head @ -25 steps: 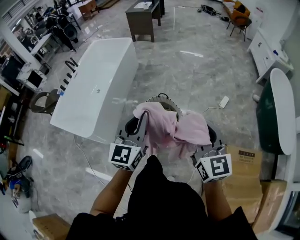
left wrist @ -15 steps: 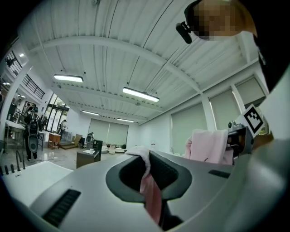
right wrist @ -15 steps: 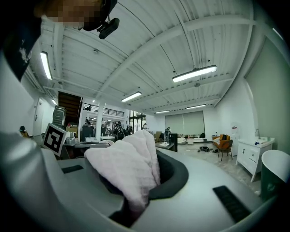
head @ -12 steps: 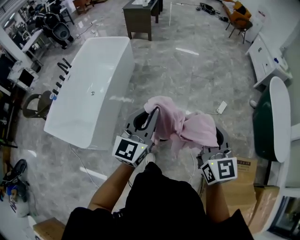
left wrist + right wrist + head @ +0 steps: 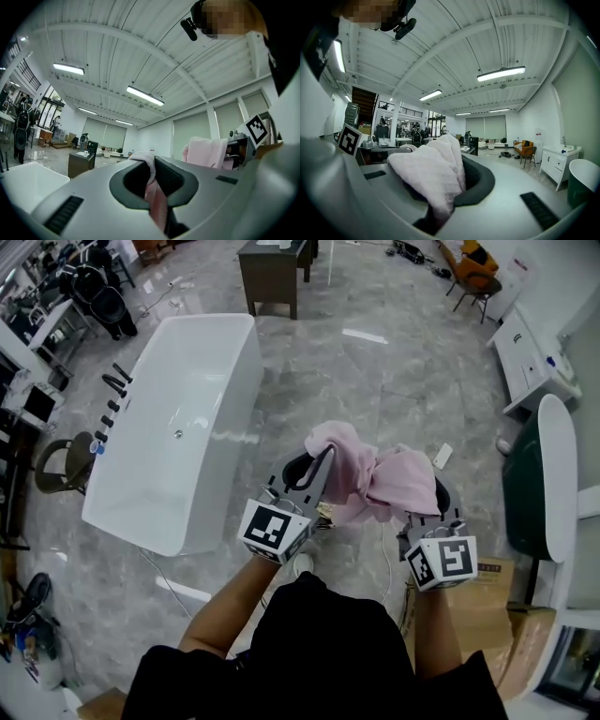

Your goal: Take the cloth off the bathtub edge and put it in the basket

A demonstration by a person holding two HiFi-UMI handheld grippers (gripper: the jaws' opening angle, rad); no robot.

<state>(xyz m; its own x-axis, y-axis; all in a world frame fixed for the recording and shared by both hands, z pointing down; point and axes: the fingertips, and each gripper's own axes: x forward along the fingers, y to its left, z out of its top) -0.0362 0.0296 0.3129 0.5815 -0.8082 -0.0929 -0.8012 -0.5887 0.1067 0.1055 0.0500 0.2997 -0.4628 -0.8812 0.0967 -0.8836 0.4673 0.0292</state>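
The place was a large open hall, more a lab or test space than a home. A freestanding white bathtub [image 5: 178, 427] stood out on a glossy grey stone-look floor [image 5: 394, 381], with a dark green tub [image 5: 527, 488] well apart from it. Around them were a dark desk [image 5: 267, 268], orange chairs [image 5: 478, 263], a white cabinet [image 5: 530, 348], cardboard boxes [image 5: 487, 601] and a cluttered bench with a monitor [image 5: 37, 404]. Overhead ran a ribbed white ceiling [image 5: 487, 42] with long strip lights [image 5: 501, 73].
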